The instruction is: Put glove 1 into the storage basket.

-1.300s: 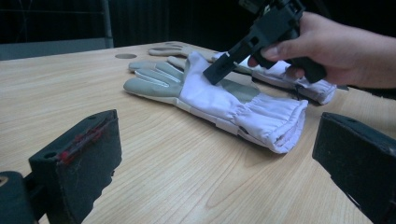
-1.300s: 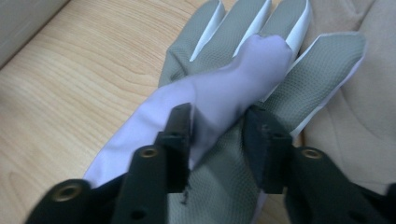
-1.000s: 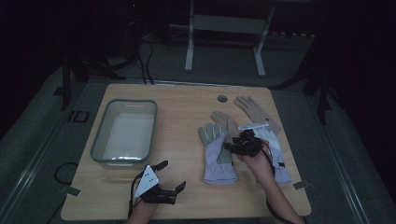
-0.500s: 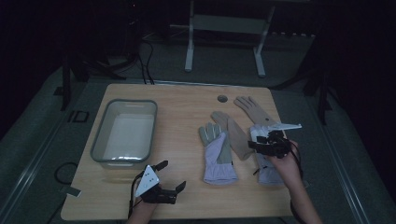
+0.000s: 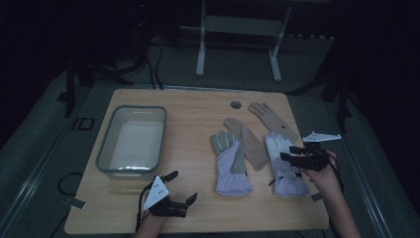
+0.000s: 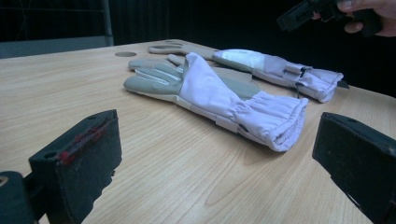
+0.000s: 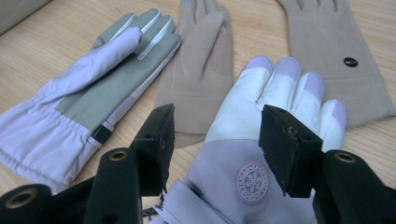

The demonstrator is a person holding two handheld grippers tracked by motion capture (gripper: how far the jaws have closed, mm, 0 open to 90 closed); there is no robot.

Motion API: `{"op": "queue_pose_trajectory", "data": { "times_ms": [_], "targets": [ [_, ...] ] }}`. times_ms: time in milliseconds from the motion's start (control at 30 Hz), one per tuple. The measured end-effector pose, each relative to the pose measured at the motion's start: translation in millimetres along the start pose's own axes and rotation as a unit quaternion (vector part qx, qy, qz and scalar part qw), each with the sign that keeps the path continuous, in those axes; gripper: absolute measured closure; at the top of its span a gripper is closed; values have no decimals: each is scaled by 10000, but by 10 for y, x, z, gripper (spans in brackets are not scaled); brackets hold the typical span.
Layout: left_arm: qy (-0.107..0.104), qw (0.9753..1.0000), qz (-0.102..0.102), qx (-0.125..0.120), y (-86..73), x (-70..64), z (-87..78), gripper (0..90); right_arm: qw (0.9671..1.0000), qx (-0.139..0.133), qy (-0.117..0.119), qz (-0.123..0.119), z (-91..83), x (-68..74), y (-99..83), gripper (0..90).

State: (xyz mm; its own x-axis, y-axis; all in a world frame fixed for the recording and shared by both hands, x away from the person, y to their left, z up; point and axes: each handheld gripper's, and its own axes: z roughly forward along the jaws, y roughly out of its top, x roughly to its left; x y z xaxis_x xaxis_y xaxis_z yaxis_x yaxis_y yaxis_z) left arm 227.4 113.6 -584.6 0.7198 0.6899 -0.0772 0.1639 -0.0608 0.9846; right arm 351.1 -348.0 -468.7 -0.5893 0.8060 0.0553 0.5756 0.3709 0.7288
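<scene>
Right gripper view: right tool is held open over the lilac glove; best lowered straight, cuff pinched squarely.

Wooden table: gloves, tub

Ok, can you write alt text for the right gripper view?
The open right gripper hangs above a lilac and white glove with a round badge. Beyond it on the wooden table lie a lilac and grey glove and two tan gloves.
</scene>
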Motion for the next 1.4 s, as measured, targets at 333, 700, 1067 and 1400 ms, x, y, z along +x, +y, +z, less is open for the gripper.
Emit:
{"op": "queue_pose_trajectory", "data": {
  "times_ms": [333, 700, 1067, 1400],
  "targets": [
    [5, 10000, -36, 5, 0, 4, 3, 14, 9980, 535, -311, -100, 196, -164, -270, 463],
    [26, 10000, -43, 16, 1, 8, 3, 14, 9979, 630, -53, 123, 402, -304, -537, 614],
    [24, 10000, -38, 26, 2, 5, 7, 15, 9955, 703, -455, 443, 301, -159, -463, 765],
    [9, 10000, -31, 33, 4, 4, 14, 14, 9965, 70, -553, 615, -108, -67, -267, 768]
  ]
}}
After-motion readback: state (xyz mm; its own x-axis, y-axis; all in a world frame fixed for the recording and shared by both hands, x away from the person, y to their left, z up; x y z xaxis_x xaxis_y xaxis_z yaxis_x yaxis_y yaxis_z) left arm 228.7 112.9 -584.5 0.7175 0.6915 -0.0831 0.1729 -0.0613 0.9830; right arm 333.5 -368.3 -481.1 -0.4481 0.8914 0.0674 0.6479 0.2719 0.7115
